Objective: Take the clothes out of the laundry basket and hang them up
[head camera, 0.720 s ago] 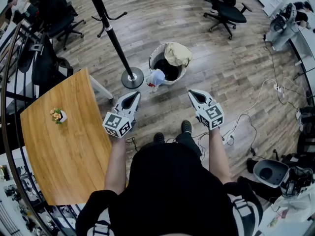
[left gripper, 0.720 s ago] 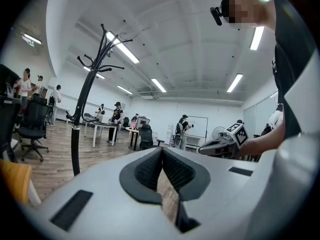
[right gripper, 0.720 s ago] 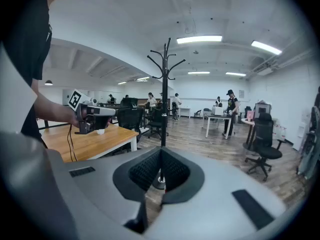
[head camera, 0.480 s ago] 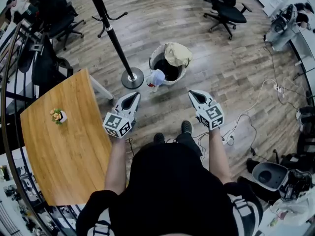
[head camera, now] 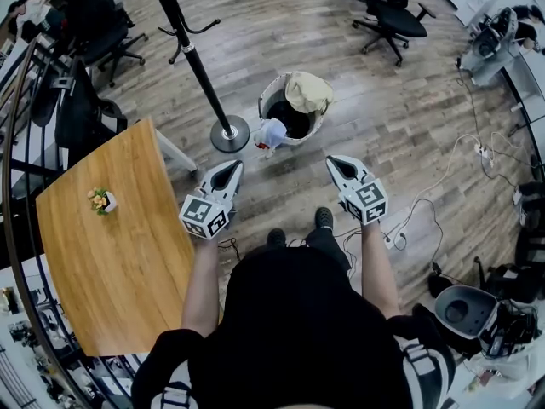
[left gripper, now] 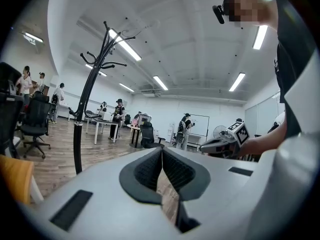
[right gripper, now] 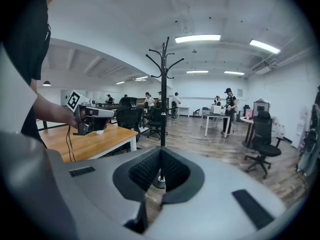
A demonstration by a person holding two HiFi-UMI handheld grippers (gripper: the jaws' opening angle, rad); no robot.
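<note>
The person is standing short of the laundry basket point(head camera: 266, 102), holding the left tool point(head camera: 230, 167) and the right tool point(head camera: 335, 161) out towards it, both well apart from it. Each tool is showing its jaws pressed together with nothing between them.

A beige garment point(head camera: 306, 92) is lying over the basket's far rim. A pale blue garment point(head camera: 271, 133) is hanging over the near rim. Neither is being touched. The coat stand point(head camera: 194, 62) is rising just beside the basket, on its left.

The task appears to be at its opening step, the approach to the first pick. The next move is probably calling for a step closer, a tool lowered with its jaws parted, and a grip on loose fabric. The pale blue garment is lying nearest.

Only the head view is showing the basket and the clothes. The gripper views are missing them, looking out across the room instead. They are showing the stand's upper hooks, which the head view is cropping. The right gripper view is also catching the left tool in front of the wooden table point(right gripper: 95, 136).
</note>
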